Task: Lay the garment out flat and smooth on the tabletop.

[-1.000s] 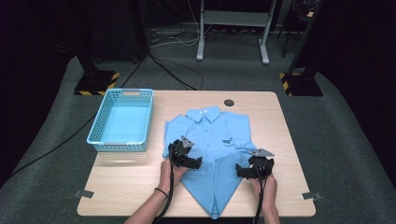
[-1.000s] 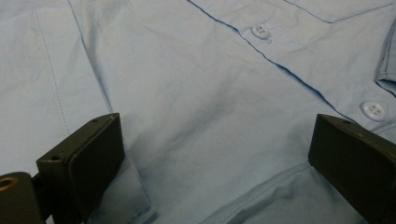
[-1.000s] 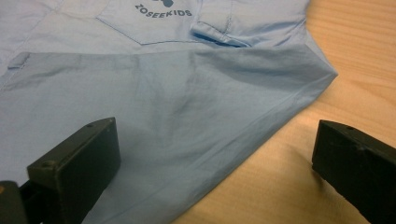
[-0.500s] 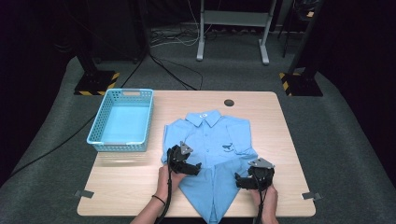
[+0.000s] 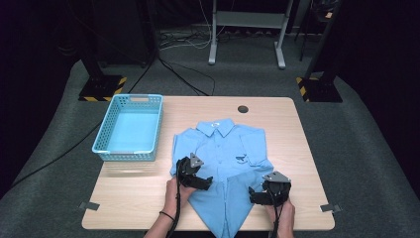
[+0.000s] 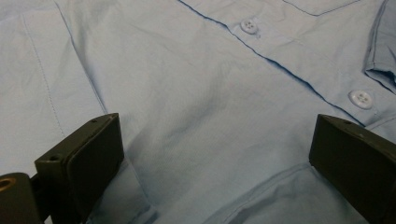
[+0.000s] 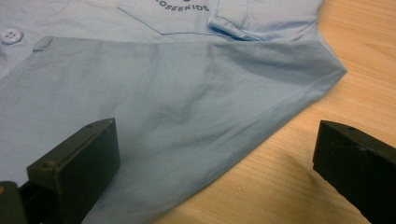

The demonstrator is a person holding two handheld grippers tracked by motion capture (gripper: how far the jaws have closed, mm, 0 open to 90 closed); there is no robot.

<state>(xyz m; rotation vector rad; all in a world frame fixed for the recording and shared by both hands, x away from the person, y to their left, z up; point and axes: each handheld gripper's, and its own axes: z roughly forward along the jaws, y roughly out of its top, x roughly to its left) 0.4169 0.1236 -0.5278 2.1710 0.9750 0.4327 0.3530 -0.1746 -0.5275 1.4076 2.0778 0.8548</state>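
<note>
Both my grippers have drawn back toward me. My left gripper (image 5: pixel 200 181) gapes wide over the blue shirt (image 5: pixel 233 148), holding nothing; my right gripper (image 5: pixel 261 197) hangs equally wide, shirt's folded edge between its jaws.

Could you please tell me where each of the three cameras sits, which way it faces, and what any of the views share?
High view: above the person's side, facing forward and down on the table; forearms, left gripper and right gripper show over the blue shirt, beside the basket.
Left gripper view: rides the left gripper, looking between its wide-apart black jaws at the shirt's button placket.
Right gripper view: rides the right gripper, jaws apart, facing the shirt's folded edge and bare wood.
All three share the shirt.
</note>
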